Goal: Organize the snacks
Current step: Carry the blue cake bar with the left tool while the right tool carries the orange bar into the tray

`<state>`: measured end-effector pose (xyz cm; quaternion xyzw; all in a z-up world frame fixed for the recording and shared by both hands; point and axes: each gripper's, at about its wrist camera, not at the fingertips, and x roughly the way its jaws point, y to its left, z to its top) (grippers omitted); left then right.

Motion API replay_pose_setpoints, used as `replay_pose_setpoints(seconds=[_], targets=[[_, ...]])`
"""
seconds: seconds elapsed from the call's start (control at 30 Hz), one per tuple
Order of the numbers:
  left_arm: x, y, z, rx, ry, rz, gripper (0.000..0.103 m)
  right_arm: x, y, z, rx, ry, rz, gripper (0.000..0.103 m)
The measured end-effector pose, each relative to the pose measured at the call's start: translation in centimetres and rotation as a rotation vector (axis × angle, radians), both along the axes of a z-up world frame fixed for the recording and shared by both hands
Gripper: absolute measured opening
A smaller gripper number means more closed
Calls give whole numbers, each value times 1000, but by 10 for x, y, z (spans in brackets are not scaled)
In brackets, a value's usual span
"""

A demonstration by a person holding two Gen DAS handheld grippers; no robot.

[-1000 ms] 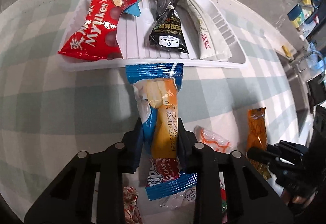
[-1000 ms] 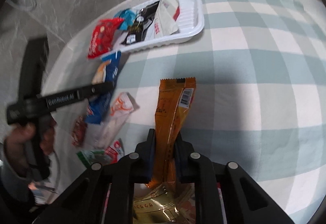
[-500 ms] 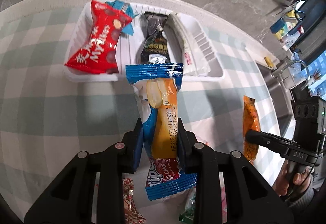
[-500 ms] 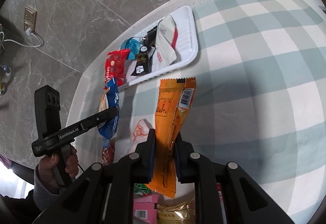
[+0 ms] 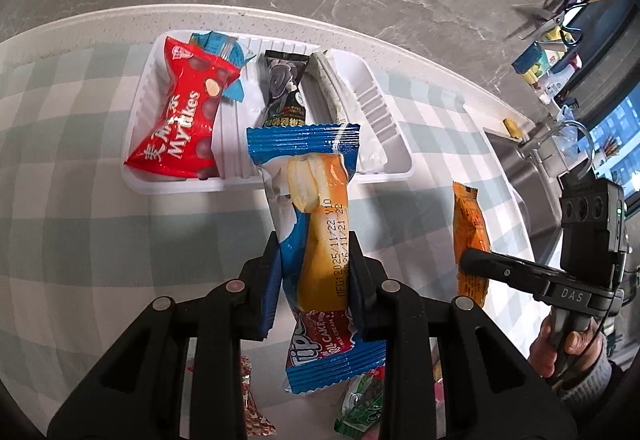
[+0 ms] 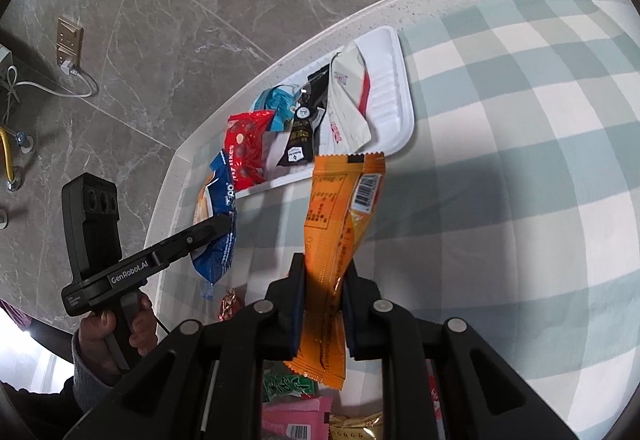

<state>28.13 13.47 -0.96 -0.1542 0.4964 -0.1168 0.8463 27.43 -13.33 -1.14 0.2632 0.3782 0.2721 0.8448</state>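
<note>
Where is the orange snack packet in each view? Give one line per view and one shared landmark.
Left wrist view: orange snack packet at right, clamped by the right gripper, above the checked cloth.
Right wrist view: centre, rising from the right gripper.
Shared landmark: white tray holding the red Mylikes bag.
</note>
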Motion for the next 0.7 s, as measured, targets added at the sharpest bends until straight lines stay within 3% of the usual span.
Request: replay_pose_setpoints(seconds=[0.7], targets=[[17,1,6,17,-23,-6,26,43,6,30,-31,-42,24,18]])
